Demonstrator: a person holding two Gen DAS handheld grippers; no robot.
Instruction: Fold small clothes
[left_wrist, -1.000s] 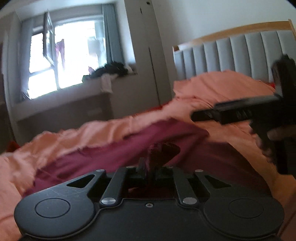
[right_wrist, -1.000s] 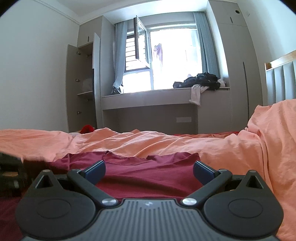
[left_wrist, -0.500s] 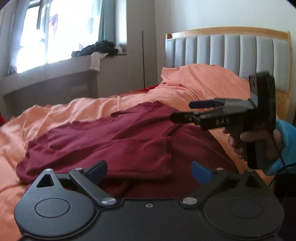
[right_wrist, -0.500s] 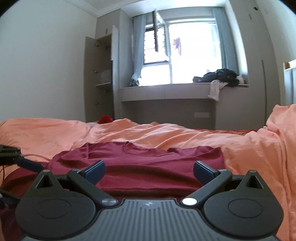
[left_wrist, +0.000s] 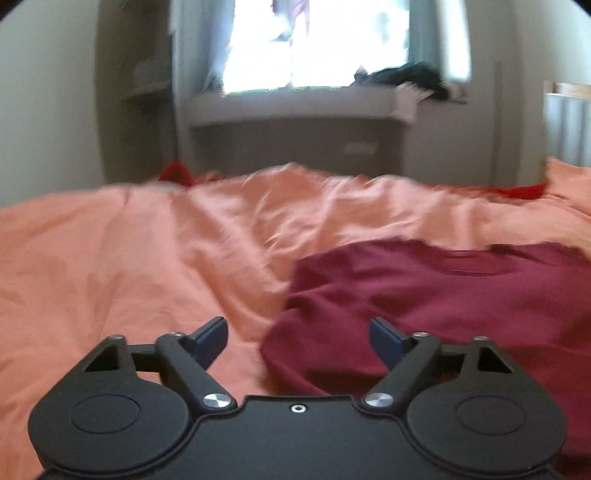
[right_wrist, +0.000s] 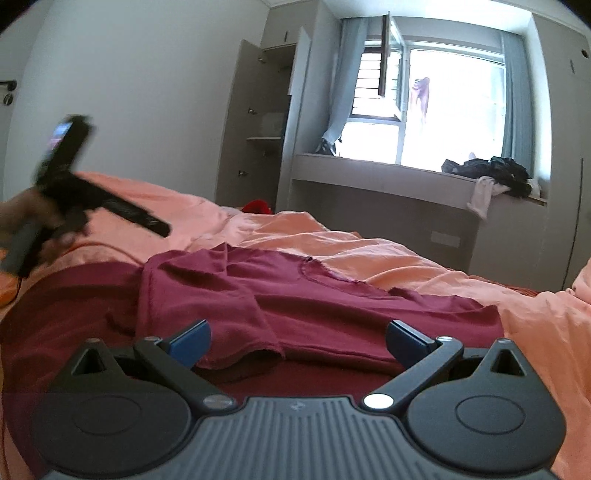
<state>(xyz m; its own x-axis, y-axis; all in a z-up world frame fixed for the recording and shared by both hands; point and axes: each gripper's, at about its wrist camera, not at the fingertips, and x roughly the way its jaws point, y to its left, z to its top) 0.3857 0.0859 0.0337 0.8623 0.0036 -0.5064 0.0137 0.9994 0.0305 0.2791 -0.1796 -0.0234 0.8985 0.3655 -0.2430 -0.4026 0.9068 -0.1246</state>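
The maroon shirt (right_wrist: 295, 310) lies on the bed's orange cover (right_wrist: 388, 254), with its neckline toward the window (right_wrist: 454, 107). One side panel, with its sleeve, is already turned in over the body of the shirt on the side away from the window wall; judge this as the first fold done. The opposite side, nearer the headboard, looks unfolded, and the crosswise folds remain.

Your left tool (left_wrist: 297, 338) is empty. Its jaws have just been opening and then closing a little, and they stand well apart, with the shirt's near edge below them and no cloth between them. In the right wrist view it hangs above the bed, off the folded side of the shirt.

Your right tool (right_wrist: 297, 339) is spread wide over the shirt's lower part and grips nothing.
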